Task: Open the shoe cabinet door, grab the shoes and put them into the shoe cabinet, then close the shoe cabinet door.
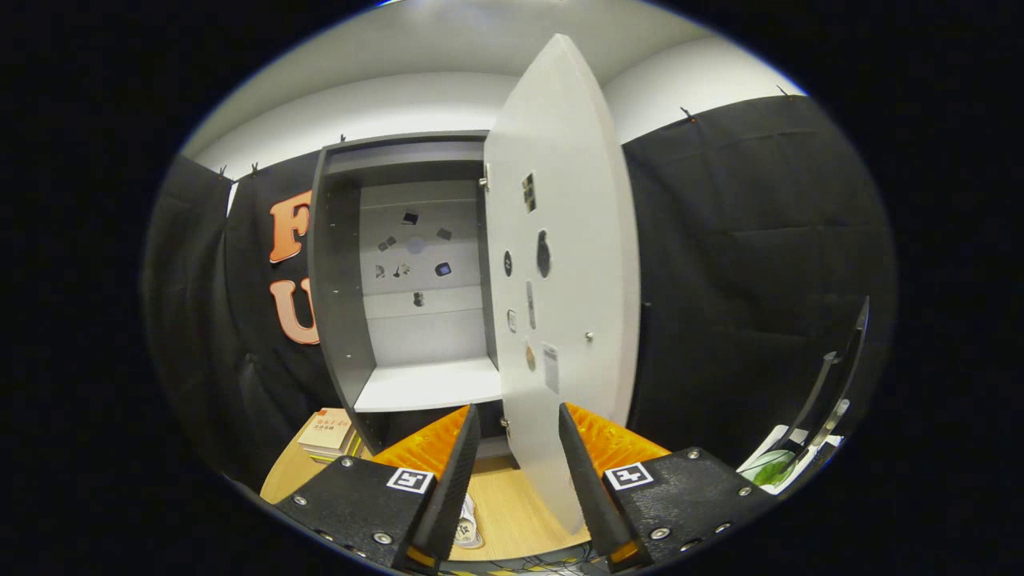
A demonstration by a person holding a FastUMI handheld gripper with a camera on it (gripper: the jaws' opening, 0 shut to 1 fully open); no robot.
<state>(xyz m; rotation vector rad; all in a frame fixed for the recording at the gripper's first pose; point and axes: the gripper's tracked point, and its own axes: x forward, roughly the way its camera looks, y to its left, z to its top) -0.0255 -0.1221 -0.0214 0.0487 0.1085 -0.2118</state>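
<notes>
Your jaws (518, 448) stand spread and grasp nothing, with the lower edge of the open cabinet door (560, 264) reaching down into the gap between them, closer to the right finger; whether it touches that finger I cannot tell. The door hangs swung out toward you, edge-on, hinged on the right side of the shoe cabinet (400, 280), so the opening step looks done or nearly so. If you want more room, judge the push by nudging the door's inner face further to the right instead of pinching its edge, and keep the fingers low and parallel to the panel so it doesn't spring back. The cabinet's pale shelf (428, 384) lies beyond the left finger, bare and ready to receive. A shoe, or what looks like part of one, sits on the wooden table (512, 504) just between and below the fingers (448, 480), partly hidden; that is your next target, I'd guess. Mind the stack of books (324, 432) on the table left of the cabinet's foot, and the dark stand (832, 392) off to the right.
</notes>
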